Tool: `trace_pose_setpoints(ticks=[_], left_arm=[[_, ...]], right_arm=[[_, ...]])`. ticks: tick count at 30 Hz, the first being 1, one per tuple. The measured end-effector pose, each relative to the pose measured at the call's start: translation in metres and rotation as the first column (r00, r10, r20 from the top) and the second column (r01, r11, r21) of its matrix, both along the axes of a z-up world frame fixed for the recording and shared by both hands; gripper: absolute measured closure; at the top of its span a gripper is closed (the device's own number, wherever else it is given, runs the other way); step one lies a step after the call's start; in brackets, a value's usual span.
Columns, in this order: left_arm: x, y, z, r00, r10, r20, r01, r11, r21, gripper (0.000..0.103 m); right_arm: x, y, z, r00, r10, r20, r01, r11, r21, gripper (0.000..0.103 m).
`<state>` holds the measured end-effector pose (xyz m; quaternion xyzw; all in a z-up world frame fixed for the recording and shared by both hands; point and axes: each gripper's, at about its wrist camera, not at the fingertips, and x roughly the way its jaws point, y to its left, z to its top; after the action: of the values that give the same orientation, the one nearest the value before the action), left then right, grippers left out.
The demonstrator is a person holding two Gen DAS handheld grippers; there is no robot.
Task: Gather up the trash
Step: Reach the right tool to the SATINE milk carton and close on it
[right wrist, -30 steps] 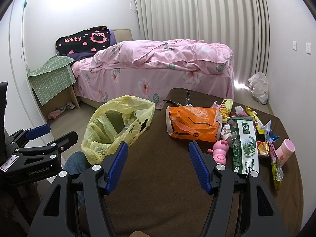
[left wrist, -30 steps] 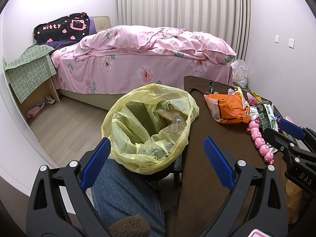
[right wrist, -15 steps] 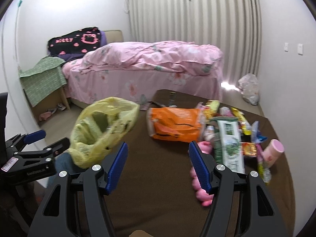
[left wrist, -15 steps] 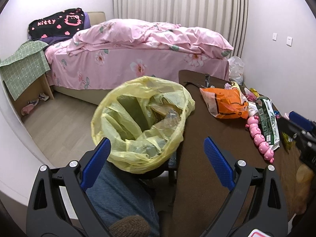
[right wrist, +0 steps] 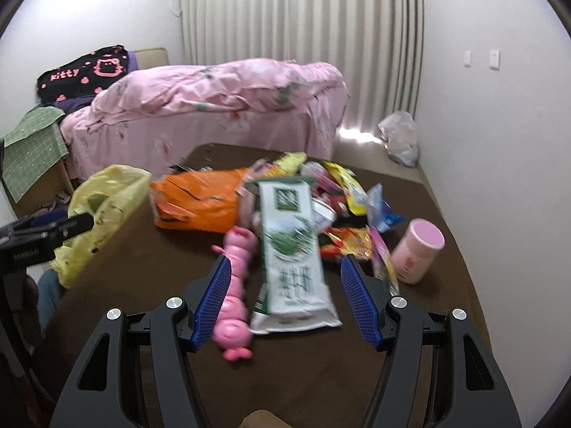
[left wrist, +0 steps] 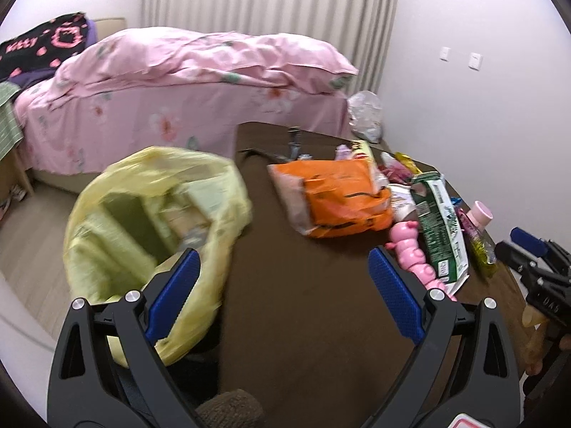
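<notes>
A yellow trash bag hangs open at the table's left edge, with trash inside; it also shows in the right wrist view. On the brown table lie an orange bag, a flattened green-white milk carton, a pink caterpillar toy, a pink cup and several snack wrappers. My left gripper is open and empty, over the table beside the bag. My right gripper is open and empty, its jaws on either side of the near end of the carton and toy.
A bed with a pink floral cover stands behind the table. A white plastic bag lies on the floor by the right wall. A green checked cloth covers a low shelf at the left. My jeans-clad leg shows below the bag.
Both grippers have swung right. The right gripper moved forward to the milk carton and pink toy. The left view now faces the table more than the bag.
</notes>
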<state>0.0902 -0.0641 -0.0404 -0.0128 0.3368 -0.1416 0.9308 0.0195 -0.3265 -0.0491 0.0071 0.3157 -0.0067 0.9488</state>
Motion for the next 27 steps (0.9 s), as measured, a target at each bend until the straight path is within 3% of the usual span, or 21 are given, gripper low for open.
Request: trace_pose_setpoints(ticks=[5, 9, 20, 21, 22, 27], left_arm=[[0.022, -0.031, -0.004, 0.999, -0.053, -0.008, 0.053, 0.998, 0.039, 0.009], [0.041, -0.044, -0.012, 0.997, -0.056, -0.062, 0.059, 0.997, 0.046, 0.009], [0.052, -0.044, -0.024, 0.990, -0.077, -0.120, 0.082, 0.996, 0.039, 0.010], [0.053, -0.044, -0.023, 0.990, -0.078, -0.120, 0.083, 0.996, 0.038, 0.010], [0.055, -0.043, -0.022, 0.990, -0.076, -0.120, 0.081, 0.996, 0.036, 0.010], [0.075, -0.037, -0.013, 0.992, -0.053, -0.118, 0.053, 0.999, -0.005, 0.014]], right_arm=[[0.014, -0.011, -0.011, 1.000, 0.020, -0.025, -0.020, 1.000, -0.004, 0.042], [0.038, -0.011, -0.013, 0.996, 0.072, -0.052, -0.070, 0.997, 0.025, 0.042], [0.128, 0.002, -0.029, 0.980, 0.125, -0.155, -0.122, 0.992, 0.031, 0.042], [0.134, 0.003, -0.029, 0.978, 0.127, -0.164, -0.125, 0.992, 0.020, 0.047], [0.135, 0.003, -0.027, 0.977, 0.136, -0.166, -0.135, 0.991, 0.019, 0.051], [0.108, -0.006, -0.010, 0.984, 0.155, -0.092, -0.152, 0.988, 0.037, 0.051]])
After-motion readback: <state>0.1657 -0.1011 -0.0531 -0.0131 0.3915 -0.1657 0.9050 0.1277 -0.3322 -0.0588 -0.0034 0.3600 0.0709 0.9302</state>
